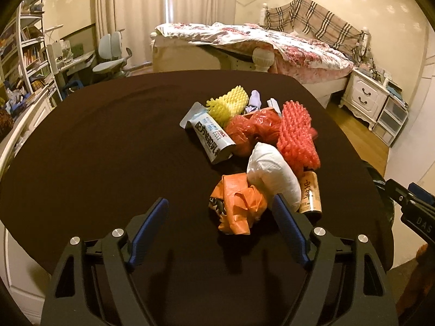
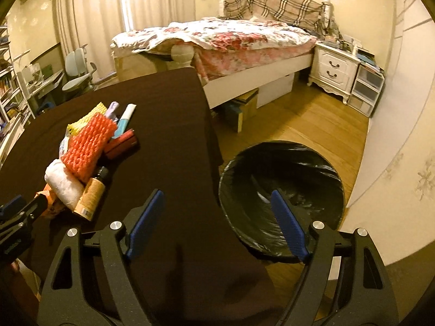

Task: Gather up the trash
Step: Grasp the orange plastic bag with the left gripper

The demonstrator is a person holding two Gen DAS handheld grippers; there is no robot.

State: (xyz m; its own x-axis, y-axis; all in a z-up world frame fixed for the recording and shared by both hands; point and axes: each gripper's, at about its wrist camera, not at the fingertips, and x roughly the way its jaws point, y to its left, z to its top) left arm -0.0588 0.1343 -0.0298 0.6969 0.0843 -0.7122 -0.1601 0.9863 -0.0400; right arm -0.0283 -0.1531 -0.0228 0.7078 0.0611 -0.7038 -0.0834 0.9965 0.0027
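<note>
Heap of trash on a dark brown tablecloth (image 1: 95,149), lying centre and right of centre in the left wrist view. Nearest: a crumpled orange plastic bag (image 1: 239,206), low in the heap, just ahead of the left gripper (image 1: 221,202) and partly between its blue fingertips (image 1: 160,203), closer to the right-hand one. Jaws spread fairly wide, nothing gripped, pads not pressing on the bag. Touching the bag on its upper right, a white paper wad (image 1: 272,174); beside that, a small gold can (image 1: 310,193) with dark characters. Further up: a red foam net (image 1: 297,138), a crumpled red plastic bag (image 1: 252,130), a white and blue printed pouch (image 1: 212,138), a yellow foam net (image 1: 228,103), and a pale purple scrap (image 1: 255,99) at the far edge of the heap.

In the right wrist view, same heap at left of the frame, with a blue and white tube (image 2: 125,119) and a dark red box (image 2: 121,144) on its right side. Right gripper (image 2: 217,198) low in the centre, jaws likewise well apart and empty, straddling the edge of the cloth. Black-lined trash bin (image 2: 282,179) on the wooden floor (image 2: 312,125), lower right, beside the table. Behind: a bed with a floral quilt (image 2: 217,35), upper centre, and a white nightstand (image 2: 333,68), upper right.
</note>
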